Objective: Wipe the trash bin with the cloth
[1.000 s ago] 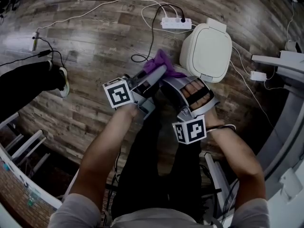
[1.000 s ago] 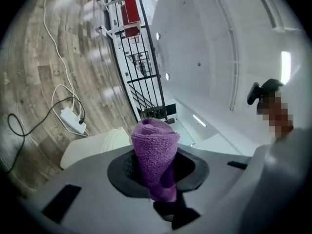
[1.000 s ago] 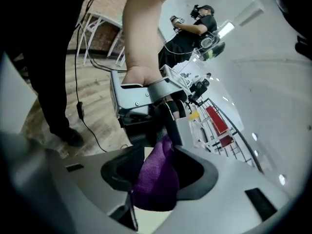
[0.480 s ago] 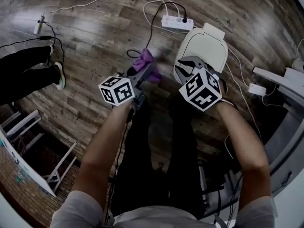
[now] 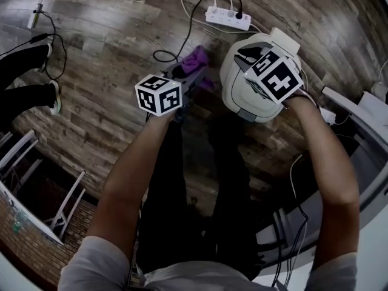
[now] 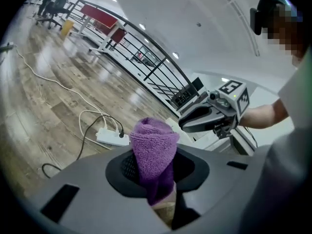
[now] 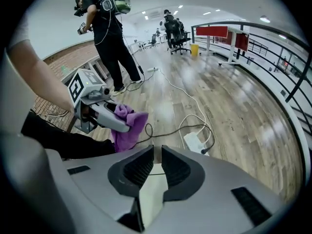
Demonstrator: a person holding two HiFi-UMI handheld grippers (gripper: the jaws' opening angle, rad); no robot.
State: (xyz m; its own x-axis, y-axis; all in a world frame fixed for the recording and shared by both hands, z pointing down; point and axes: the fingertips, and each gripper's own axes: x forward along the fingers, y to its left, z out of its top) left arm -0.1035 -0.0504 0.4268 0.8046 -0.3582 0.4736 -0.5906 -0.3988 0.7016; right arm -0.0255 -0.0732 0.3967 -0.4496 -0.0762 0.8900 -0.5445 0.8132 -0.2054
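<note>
While left tool grips cloth, trash bin, contents unseen.

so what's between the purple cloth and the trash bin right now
Only a narrow strip of bare wood floor, seen in the head view. The cloth and the trash bin appear apart there.

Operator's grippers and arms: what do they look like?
Left gripper and right gripper: grey moulded shells, black ribbed pads, each topped by a white cube with black square markers. Short light-grey sleeves. Right jaws are closing on the pale bin.
</note>
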